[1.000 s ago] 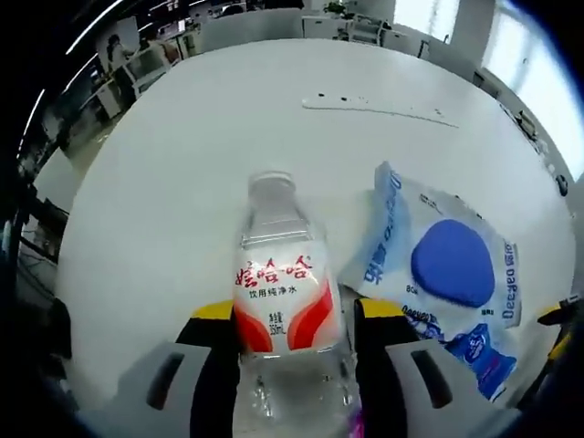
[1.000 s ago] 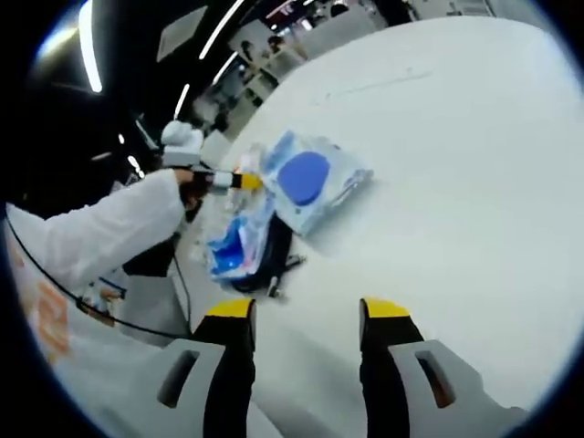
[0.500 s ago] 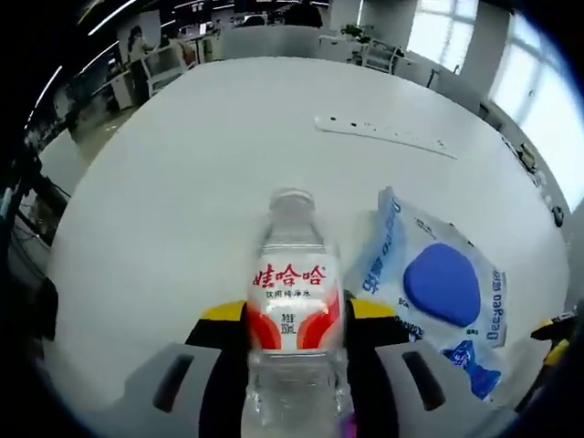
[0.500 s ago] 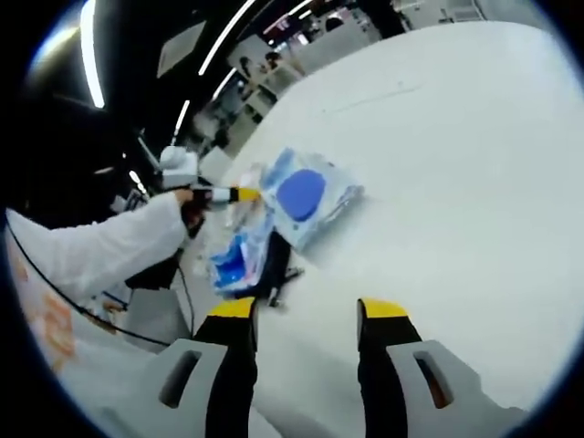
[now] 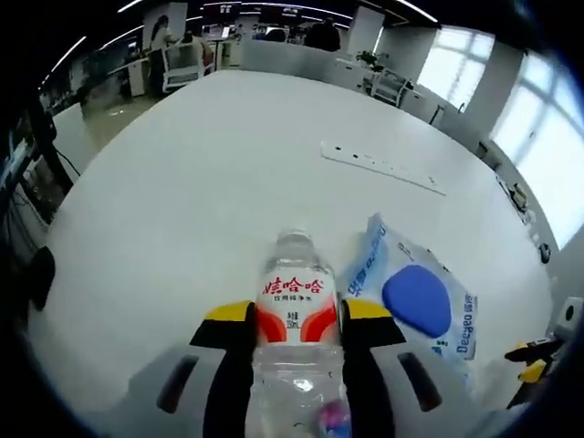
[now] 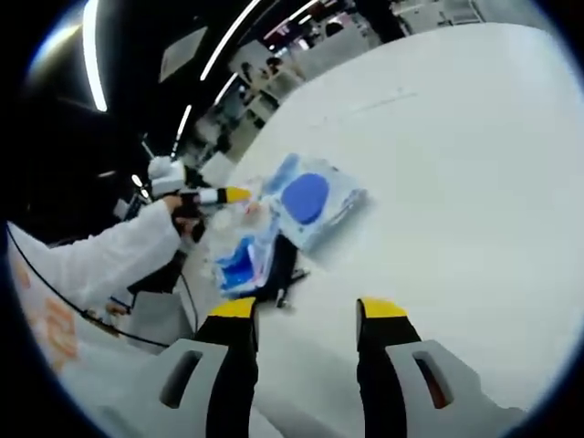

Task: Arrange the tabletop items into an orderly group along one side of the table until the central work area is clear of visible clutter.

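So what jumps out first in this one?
The clear plastic water bottle with a red and white label, clamped between the left tool's yellow-tipped jaws. Just to its right in that view, a blue and white wipes packet lies flat on the white table. The right tool is open and empty.

In the left gripper view, the water bottle (image 5: 296, 351) runs off the bottom edge, so its base cannot be seen, and the left gripper (image 5: 297, 319) fingers (image 5: 230, 351) cover its sides below the label. The small print on that label is too small to read. The blue and white packet (image 5: 415, 301) beside it has its near corner lost in the blur at the picture's edge, and its lettering is only partly legible. In the right gripper view, the other gripper (image 6: 212, 196) is small and blurred, and what it holds cannot be made out. The person's sleeve (image 6: 100, 260) is cut off at the left. The worktop (image 6: 456, 164) edge nearest the camera is smeared.
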A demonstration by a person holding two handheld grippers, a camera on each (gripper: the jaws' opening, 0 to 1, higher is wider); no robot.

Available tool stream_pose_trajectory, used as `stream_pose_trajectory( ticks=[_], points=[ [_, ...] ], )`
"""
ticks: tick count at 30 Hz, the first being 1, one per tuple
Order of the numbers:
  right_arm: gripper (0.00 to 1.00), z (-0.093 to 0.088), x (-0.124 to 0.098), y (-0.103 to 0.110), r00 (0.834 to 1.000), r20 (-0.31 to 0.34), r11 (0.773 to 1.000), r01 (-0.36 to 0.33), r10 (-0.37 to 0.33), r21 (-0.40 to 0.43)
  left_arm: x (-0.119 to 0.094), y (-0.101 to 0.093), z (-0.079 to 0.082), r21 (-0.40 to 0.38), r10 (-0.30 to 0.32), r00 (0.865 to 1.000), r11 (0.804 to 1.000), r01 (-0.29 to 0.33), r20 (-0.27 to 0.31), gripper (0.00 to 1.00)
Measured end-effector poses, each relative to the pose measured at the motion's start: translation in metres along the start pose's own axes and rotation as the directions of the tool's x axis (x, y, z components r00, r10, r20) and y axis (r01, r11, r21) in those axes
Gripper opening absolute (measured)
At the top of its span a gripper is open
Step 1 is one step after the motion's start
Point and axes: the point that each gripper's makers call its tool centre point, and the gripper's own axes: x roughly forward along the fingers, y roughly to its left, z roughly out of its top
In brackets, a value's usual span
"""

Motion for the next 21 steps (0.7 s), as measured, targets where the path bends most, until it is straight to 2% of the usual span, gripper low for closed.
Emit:
stream_pose_trajectory(
  ticks=[6,8,12,18,21],
  points=[
    [0.41,-0.002,-0.002,0.000,1.000,-0.003,1.000,0.003,-0.003,0.001,0.007,0.001,-0.007,-0.001,0.000,1.000,1.000,0.000,-0.023,0.37],
    [0.41,-0.001,-0.003,-0.002,1.000,0.001,1.000,0.007,-0.007,0.007,0.006,0.000,-0.005,-0.008,0.000,1.000,1.000,0.000,-0.015,0.37],
    [0.41,-0.002,-0.004,-0.004,1.000,0.004,1.000,0.012,-0.012,0.019,0.010,-0.002,-0.009,0.045,-0.010,0.998,0.999,0.013,-0.058,0.38],
    [0.41,-0.004,-0.001,-0.003,1.000,-0.009,1.000,0.010,-0.010,0.028,0.013,0.000,-0.008,0.023,-0.012,0.998,1.000,0.014,-0.059,0.38],
    [0.41,-0.006,0.002,-0.001,1.000,-0.022,1.000,0.003,-0.003,0.029,0.015,-0.002,-0.012,0.043,-0.008,0.997,0.999,0.011,-0.078,0.39]
  ],
)
